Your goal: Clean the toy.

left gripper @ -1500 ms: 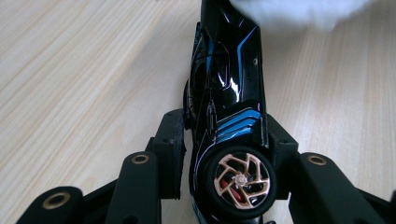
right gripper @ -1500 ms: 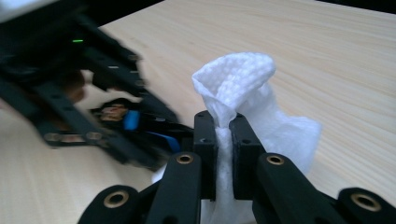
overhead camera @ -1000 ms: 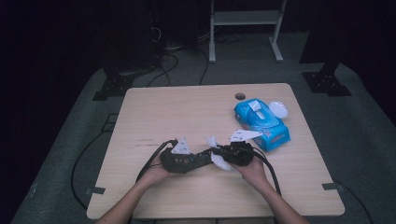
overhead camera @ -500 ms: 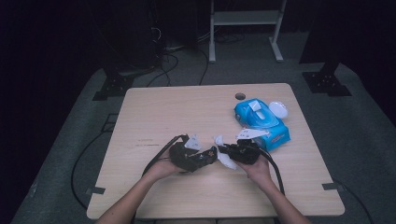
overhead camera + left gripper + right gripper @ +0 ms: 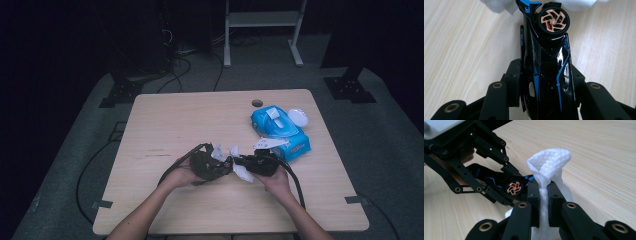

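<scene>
Clamping a black toy car [image 5: 546, 75] by its sides, the left tongs [image 5: 220, 167] have just been closing, and the car stands between the pads. One copper-spoked wheel [image 5: 553, 22] faces the left gripper view. The right tongs [image 5: 544, 195] are pinched tight on a white wipe [image 5: 549, 165], held just beside the car's wheel. Both meet low over the pale wooden worktop [image 5: 190, 120]. A blue wipe pack [image 5: 280, 131] lies near, beyond the right hand [image 5: 276, 181].

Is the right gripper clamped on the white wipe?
Yes, in the right gripper view the right gripper pinches the white wipe tightly between its pads.
</scene>
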A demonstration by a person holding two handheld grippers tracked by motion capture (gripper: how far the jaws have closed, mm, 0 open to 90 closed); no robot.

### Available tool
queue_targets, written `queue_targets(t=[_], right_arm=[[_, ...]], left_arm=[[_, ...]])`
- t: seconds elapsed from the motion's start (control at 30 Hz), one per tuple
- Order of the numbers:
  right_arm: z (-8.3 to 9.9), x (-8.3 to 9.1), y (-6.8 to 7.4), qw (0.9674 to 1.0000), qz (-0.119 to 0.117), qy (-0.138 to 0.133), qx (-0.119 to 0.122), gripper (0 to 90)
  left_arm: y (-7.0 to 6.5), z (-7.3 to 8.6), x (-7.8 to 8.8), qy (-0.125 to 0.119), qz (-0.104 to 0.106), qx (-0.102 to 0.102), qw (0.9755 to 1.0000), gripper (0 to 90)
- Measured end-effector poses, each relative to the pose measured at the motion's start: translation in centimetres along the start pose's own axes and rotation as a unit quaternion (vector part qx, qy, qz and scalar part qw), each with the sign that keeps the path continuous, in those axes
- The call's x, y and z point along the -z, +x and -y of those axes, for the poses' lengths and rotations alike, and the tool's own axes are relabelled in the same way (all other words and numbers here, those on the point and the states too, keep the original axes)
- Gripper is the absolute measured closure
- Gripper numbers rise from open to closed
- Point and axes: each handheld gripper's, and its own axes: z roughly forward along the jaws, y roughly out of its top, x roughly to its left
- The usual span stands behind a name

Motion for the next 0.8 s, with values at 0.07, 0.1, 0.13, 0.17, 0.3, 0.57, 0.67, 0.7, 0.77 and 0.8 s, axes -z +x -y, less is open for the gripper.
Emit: queue_targets(t=[0.07, 0.1, 0.13, 0.17, 0.3, 0.57, 0.67, 0.7, 0.77, 0.8], right_arm=[[0.0, 0.1, -0.1, 0.9999, -0.006, -0.004, -0.010, 82.7], [0.0, 0.1, -0.2, 0.9999, -0.008, -0.007, -0.012, 82.7], [-0.1, 0.3, -0.2, 0.9997, -0.014, -0.012, -0.018, 82.7], [-0.1, 0.4, -0.3, 0.9994, -0.017, -0.017, -0.023, 82.7], [-0.7, 1.2, 0.0, 0.9985, -0.030, -0.037, -0.028, 82.7], [-2.7, 2.9, 1.1, 0.9942, -0.063, -0.084, -0.020, 82.8], [-2.4, 3.2, 0.3, 0.9952, -0.047, -0.081, -0.028, 82.8], [-2.2, 3.2, 0.0, 0.9955, -0.042, -0.078, -0.035, 82.8], [-1.9, 3.1, -0.2, 0.9955, -0.044, -0.073, -0.041, 82.8], [-2.0, 3.1, 0.0, 0.9950, -0.049, -0.077, -0.039, 82.8]], left_arm=[[0.0, 0.2, 0.3, -0.024, 0.004, 0.006, 0.9997, 56.3], [0.0, 0.3, 0.4, -0.037, 0.006, 0.011, 0.9992, 56.2], [0.0, 0.4, 0.6, -0.046, 0.006, 0.014, 0.9988, 56.2], [-0.1, 0.5, 0.7, -0.056, 0.003, 0.018, 0.9982, 56.2], [-0.2, 0.6, 1.3, -0.087, 0.000, 0.021, 0.9960, 56.3], [-0.8, 0.5, 2.3, -0.152, -0.005, 0.023, 0.9882, 56.3], [-0.7, 0.9, 2.5, -0.167, -0.001, 0.034, 0.9854, 56.3], [-0.8, 0.9, 2.5, -0.166, -0.003, 0.033, 0.9856, 56.4], [-0.8, 0.8, 2.4, -0.161, -0.004, 0.028, 0.9866, 56.3], [-0.9, 0.7, 2.2, -0.160, -0.003, 0.026, 0.9868, 56.3]])
